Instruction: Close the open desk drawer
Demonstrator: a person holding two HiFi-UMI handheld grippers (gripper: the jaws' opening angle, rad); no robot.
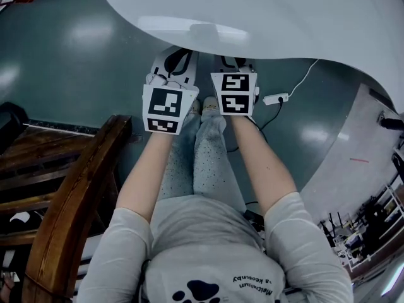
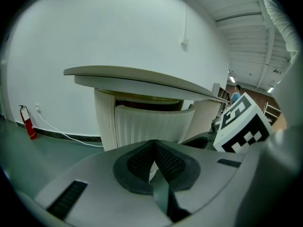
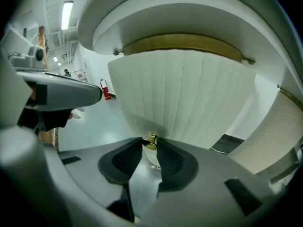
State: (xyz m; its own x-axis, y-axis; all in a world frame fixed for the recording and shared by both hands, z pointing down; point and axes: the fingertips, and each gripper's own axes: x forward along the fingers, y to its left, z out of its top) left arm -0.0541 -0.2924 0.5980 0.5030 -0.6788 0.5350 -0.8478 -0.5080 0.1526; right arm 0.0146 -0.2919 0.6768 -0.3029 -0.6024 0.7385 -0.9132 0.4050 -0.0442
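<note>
Closest to my head camera is the person's grey shirt, cut off at the bottom edge. Two bare forearms reach away from it. The left gripper and right gripper sit side by side, each with a black-and-white marker cube. Their tips slip under the curved white desk top, which hides everything beneath it. Dark wooden furniture stands at the left, and a power strip lies on the grey floor.

In the left gripper view, I see its dark pads meeting at the tips with nothing between them. Beyond them is the drawer, a curved, ribbed white front under the desk top. It stands forward of the ribbed pedestal, and a dark gap shows above it. Its lower part is hidden behind the gripper body. A red fire extinguisher stands by the wall.

In the right gripper view, the ribbed drawer front fills the frame below a brass band. The pads stand a narrow way apart, their tips closed on the small brass knob low on the front. From here I cannot tell how far out the drawer stands.
</note>
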